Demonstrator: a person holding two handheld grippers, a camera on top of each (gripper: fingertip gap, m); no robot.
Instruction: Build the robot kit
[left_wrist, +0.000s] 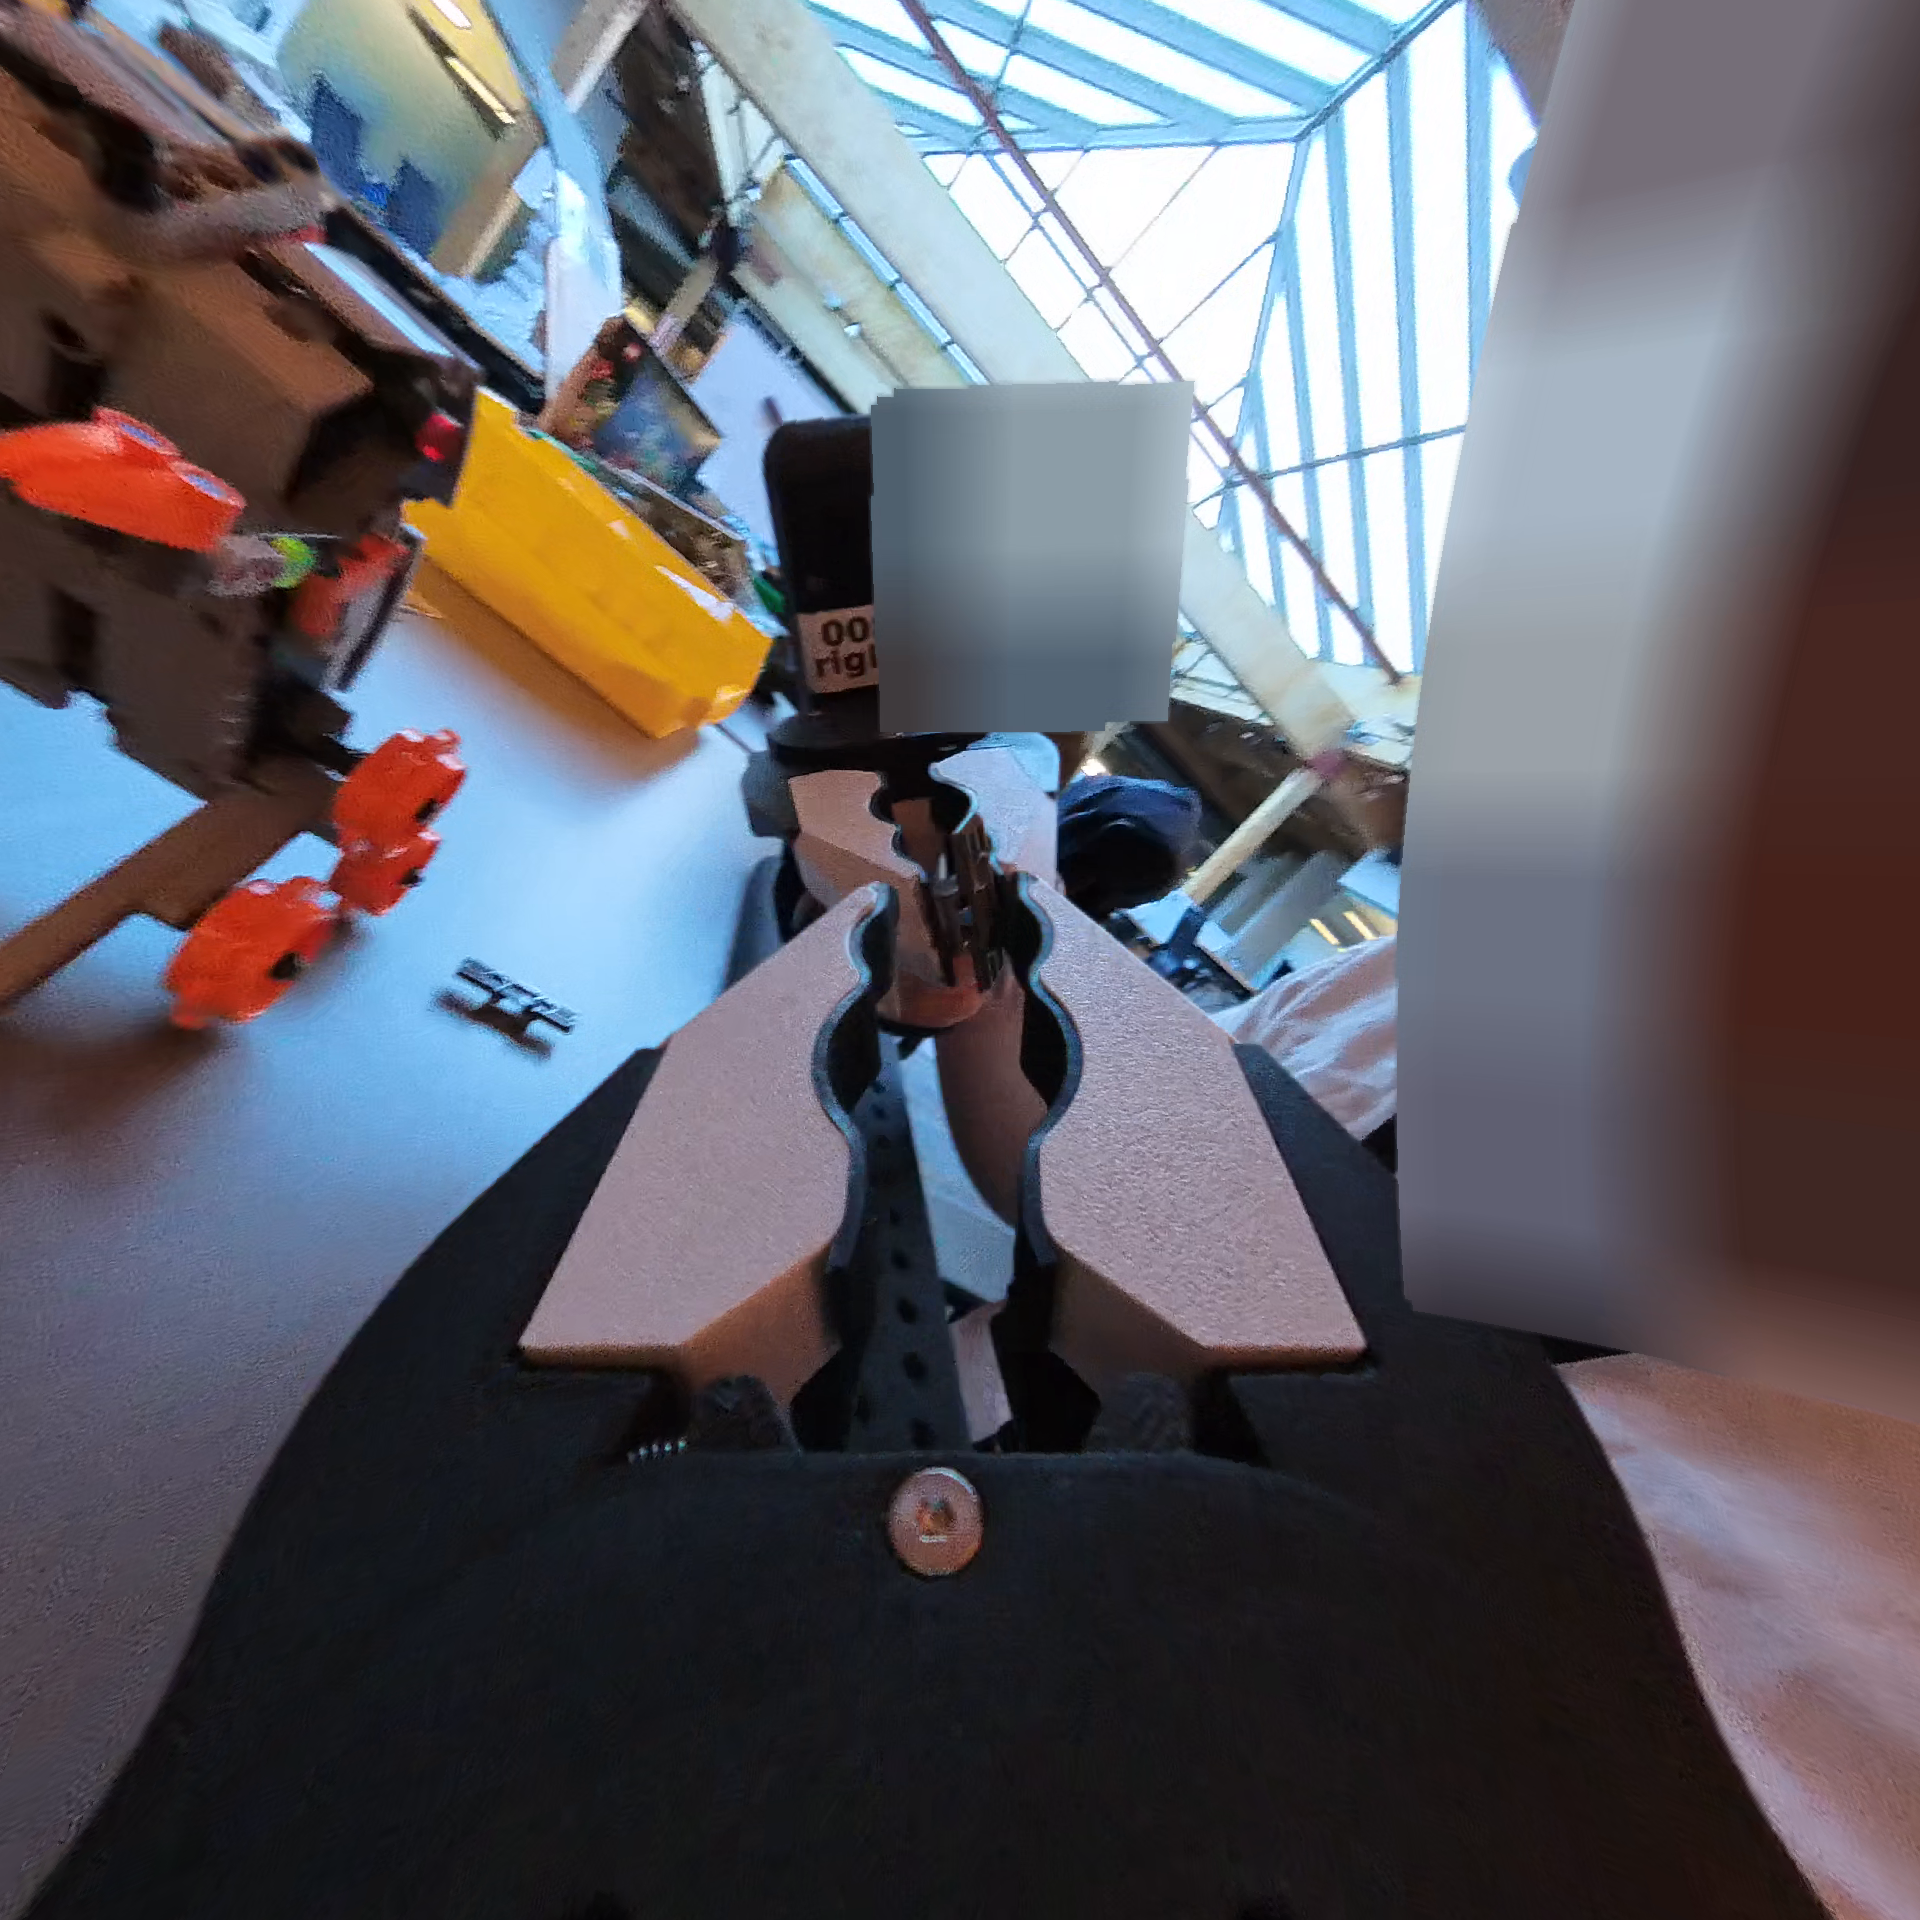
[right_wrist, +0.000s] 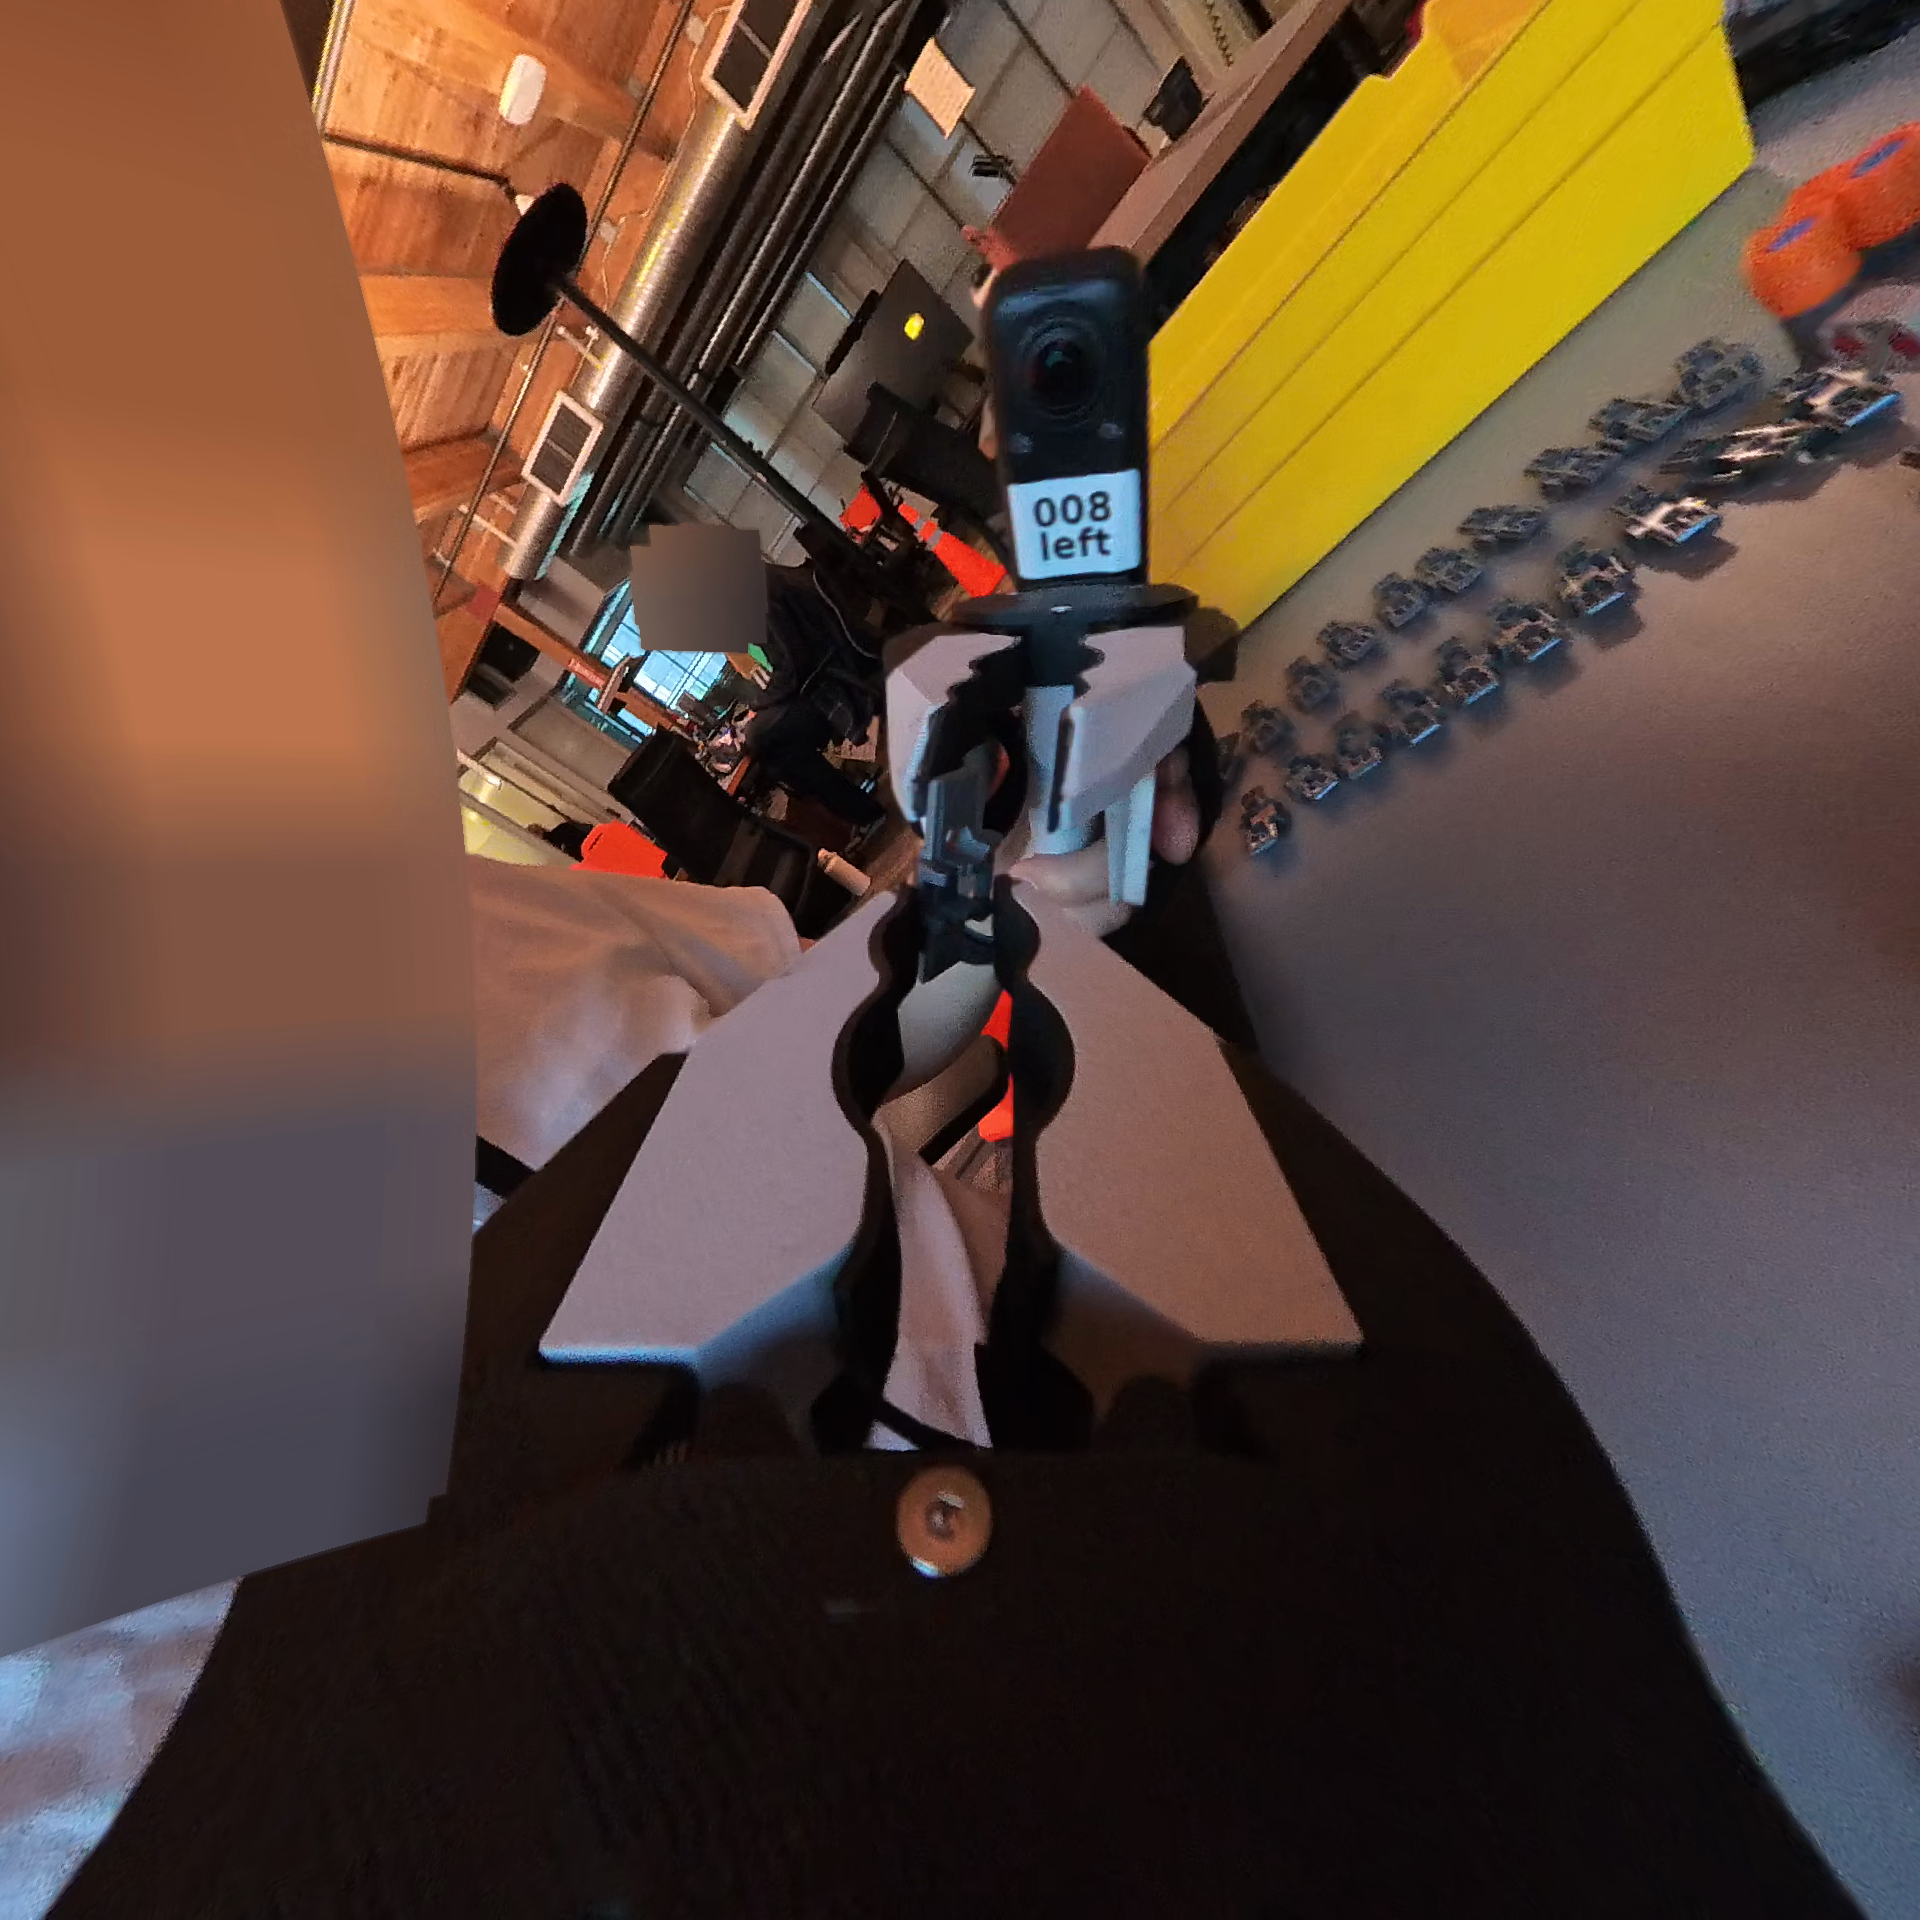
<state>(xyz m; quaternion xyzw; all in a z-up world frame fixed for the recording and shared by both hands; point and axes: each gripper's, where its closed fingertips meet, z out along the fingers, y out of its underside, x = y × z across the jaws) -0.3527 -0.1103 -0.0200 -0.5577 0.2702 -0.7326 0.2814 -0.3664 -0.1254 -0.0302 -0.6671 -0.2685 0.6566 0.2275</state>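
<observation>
Dark track-link strip — a short run of small dark plastic pieces — hangs in the air between the two grippers, off the grey table. The right gripper has its jaws closed narrowly on one end; the left gripper pinches the other, though blur makes its contact less certain. Gripped at both ends, tip to tip, the strip is kept taut and steady. Its long axis runs along both grippers' fingers. More loose links lie in rows beside a yellow bin, near orange wheels.
</observation>
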